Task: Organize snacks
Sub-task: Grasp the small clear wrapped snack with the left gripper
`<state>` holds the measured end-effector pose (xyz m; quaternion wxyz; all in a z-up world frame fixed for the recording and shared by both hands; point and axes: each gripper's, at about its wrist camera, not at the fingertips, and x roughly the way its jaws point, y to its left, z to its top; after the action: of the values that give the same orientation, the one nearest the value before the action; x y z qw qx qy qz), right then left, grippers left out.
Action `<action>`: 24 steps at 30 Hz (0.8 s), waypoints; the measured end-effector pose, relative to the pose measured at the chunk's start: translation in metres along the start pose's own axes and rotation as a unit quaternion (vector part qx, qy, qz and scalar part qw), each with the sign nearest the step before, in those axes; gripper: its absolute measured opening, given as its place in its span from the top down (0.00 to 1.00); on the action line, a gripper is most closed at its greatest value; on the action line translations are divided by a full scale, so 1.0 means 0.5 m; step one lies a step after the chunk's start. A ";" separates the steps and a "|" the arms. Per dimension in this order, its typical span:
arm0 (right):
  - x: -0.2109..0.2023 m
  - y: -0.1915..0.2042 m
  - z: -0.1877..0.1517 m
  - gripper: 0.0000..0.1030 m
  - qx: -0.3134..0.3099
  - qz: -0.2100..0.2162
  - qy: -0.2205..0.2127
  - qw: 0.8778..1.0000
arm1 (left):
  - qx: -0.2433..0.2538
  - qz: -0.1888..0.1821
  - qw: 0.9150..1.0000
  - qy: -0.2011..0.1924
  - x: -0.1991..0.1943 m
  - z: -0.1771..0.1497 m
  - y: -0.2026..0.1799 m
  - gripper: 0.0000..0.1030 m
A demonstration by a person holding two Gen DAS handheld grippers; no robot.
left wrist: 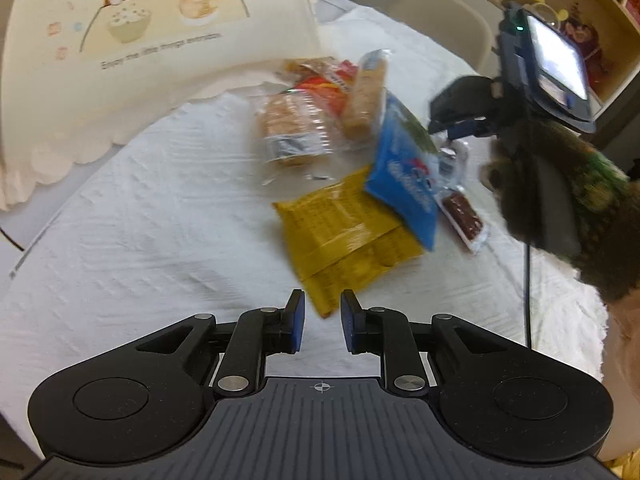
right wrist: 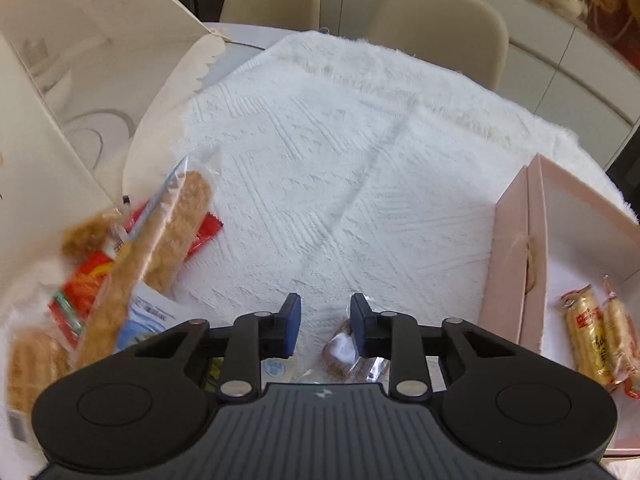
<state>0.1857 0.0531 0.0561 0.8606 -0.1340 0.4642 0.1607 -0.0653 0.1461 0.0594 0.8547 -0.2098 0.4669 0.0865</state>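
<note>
My left jaws (left wrist: pixel 322 322) are closed on nothing. My right jaws (right wrist: pixel 325 326) look closed too, and I can't see them pinching anything. A small brown snack (right wrist: pixel 338 354) lies just under them. The snack pile (left wrist: pixel 344 168) sits well left of the pink box (right wrist: pixel 516 240), and two gold snacks (right wrist: pixel 598 340) are already inside it. The bags lie on top of each other. If I grab the yellow bag (left wrist: pixel 344 236), the blue bag (left wrist: pixel 404 176) might slide off. Closed jaws would only push things farther from the pink box.
</note>
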 end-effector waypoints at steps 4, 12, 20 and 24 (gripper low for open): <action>-0.050 0.003 -0.059 0.96 -0.022 0.072 0.036 0.996 | 0.006 0.005 1.000 0.002 0.004 0.006 -0.002 0.78; -0.142 -0.063 -0.199 0.96 -0.067 0.149 0.061 0.985 | 0.011 -0.049 0.999 -0.009 0.012 0.017 -0.039 0.78; -0.164 -0.133 -0.228 0.32 -0.067 0.105 -0.014 0.992 | -0.010 -0.059 0.997 -0.056 -0.007 0.049 -0.072 0.78; -0.104 -0.117 -0.225 0.26 -0.020 0.087 0.008 0.996 | 0.000 -0.049 0.997 -0.058 -0.012 0.079 -0.103 0.78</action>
<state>0.0970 -0.0510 0.0447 0.8367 -0.1117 0.4775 0.2436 -0.0209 0.1174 0.0975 0.8834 -0.2272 0.4060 0.0560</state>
